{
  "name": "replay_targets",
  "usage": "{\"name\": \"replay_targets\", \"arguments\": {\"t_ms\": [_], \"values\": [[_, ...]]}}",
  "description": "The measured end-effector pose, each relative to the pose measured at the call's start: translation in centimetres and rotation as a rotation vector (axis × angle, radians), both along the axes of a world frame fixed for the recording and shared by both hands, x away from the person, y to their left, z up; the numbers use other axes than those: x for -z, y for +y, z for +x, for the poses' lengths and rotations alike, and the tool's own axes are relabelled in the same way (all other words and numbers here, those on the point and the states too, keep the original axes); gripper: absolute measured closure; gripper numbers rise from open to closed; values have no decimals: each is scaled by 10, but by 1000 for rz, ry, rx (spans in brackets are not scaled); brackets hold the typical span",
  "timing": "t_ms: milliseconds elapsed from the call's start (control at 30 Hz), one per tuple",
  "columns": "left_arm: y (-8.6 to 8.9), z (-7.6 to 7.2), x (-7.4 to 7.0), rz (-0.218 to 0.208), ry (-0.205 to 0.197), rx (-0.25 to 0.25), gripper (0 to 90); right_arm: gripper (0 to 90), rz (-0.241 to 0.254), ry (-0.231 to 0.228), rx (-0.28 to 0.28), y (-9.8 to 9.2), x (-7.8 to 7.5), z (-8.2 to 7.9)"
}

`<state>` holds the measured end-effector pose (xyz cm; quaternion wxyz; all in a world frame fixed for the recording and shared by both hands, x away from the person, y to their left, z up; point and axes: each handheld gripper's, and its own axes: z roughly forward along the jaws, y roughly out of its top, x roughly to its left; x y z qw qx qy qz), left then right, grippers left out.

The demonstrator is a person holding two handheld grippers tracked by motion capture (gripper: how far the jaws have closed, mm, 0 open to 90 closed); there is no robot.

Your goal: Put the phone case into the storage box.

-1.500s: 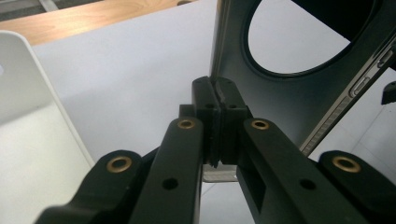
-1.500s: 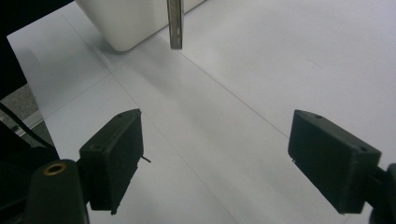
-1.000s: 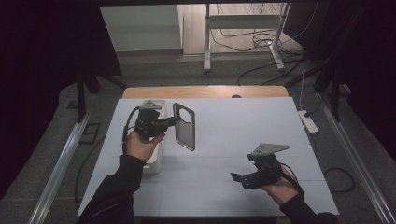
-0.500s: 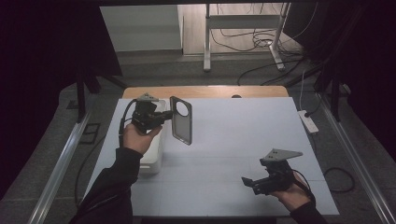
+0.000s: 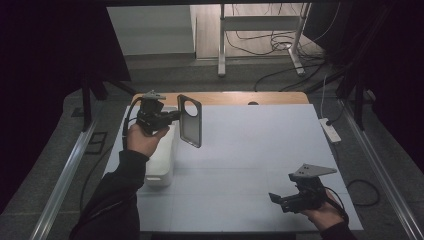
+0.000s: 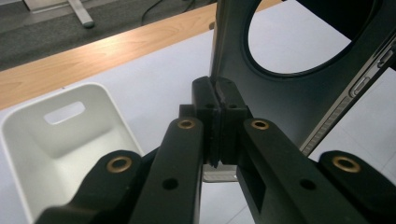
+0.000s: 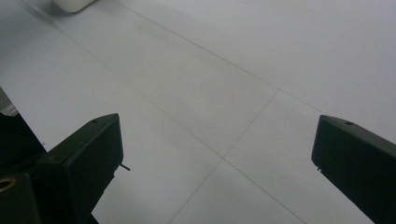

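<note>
Right claw [image 5: 280, 199] low near the worktop [image 5: 260, 150] front edge, jaws wide apart, nothing between; bare sheet ahead. Left claw [image 5: 172, 116] clamped on the case [image 5: 190, 120] edge, held upright above the worktop beside the bin [image 5: 162, 165]. Left gripper view: case cut off at top, bin [image 6: 70, 135] hollow open.

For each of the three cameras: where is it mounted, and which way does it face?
High view: above the person's side, looking forward and down on the white table; both forearms show.
Left gripper view: rides the left hand-held gripper, looking along jaws clamped on a dark phone case; white bin beyond.
Right gripper view: rides the right hand-held gripper, facing bare table between open jaws.
Shared: case and bin appear from above too.
</note>
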<state>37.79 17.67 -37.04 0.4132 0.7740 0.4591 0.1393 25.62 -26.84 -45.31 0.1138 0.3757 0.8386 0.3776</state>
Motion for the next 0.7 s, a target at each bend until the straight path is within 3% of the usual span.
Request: {"name": "replay_targets", "arguments": {"t_ms": [700], "values": [[28,16,-10,16,2,-83,888,11,11,-5,82,-28,3,-12]]}}
